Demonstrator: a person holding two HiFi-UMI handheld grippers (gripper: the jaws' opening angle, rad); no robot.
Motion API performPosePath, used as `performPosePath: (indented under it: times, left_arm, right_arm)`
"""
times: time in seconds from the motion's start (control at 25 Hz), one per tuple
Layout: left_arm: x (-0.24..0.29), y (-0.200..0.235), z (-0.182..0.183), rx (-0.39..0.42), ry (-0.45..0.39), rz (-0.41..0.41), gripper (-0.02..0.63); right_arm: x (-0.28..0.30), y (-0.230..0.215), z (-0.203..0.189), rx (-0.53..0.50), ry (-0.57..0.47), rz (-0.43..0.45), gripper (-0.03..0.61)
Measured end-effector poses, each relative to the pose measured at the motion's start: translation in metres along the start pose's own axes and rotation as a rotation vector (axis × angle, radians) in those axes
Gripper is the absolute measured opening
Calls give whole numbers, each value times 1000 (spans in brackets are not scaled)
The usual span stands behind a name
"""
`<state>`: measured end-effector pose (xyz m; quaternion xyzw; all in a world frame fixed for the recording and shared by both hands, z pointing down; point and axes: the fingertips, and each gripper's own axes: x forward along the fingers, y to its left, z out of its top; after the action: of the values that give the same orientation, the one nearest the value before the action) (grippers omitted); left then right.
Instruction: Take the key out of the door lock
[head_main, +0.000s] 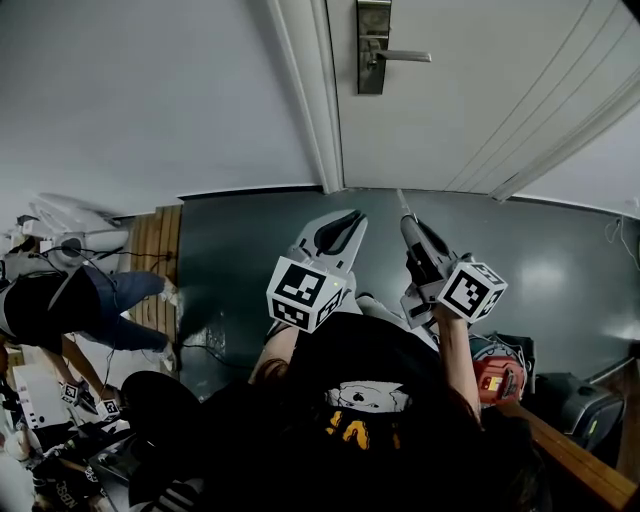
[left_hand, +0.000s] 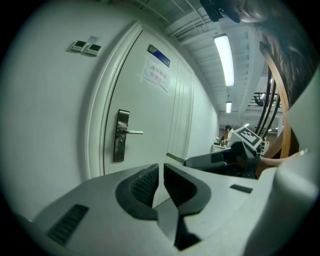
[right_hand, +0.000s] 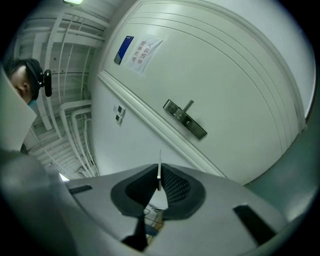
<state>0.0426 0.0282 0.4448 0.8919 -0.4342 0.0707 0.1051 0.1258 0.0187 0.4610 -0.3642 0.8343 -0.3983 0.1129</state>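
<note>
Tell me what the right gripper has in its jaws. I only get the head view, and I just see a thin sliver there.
Observer: In the right gripper view, the right gripper is shut on the key, a thin metal blade standing edge-on between the pads.
Operator: And the left one?
Observer: The left gripper has its jaws together with nothing between them.
Operator: Anything on the door above the handle?
Observer: A paper notice with a blue label above it.
</note>
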Motion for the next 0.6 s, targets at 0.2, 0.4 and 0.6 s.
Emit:
performPosePath:
  times: [0.2, 0.4, 0.6]
  left_arm:
    - [-2, -4, 1, 6, -2, -5, 35]
    - [0, -4, 2, 10, -2, -9, 35]
    - [0, -6, 2, 14, 2, -20, 35]
  right_arm:
    - [-2, 1, -3, -21, 13, -7, 20]
    - [-1, -1, -1, -29, 13, -10, 20]
    - [-2, 1, 0, -55, 13, -21, 20]
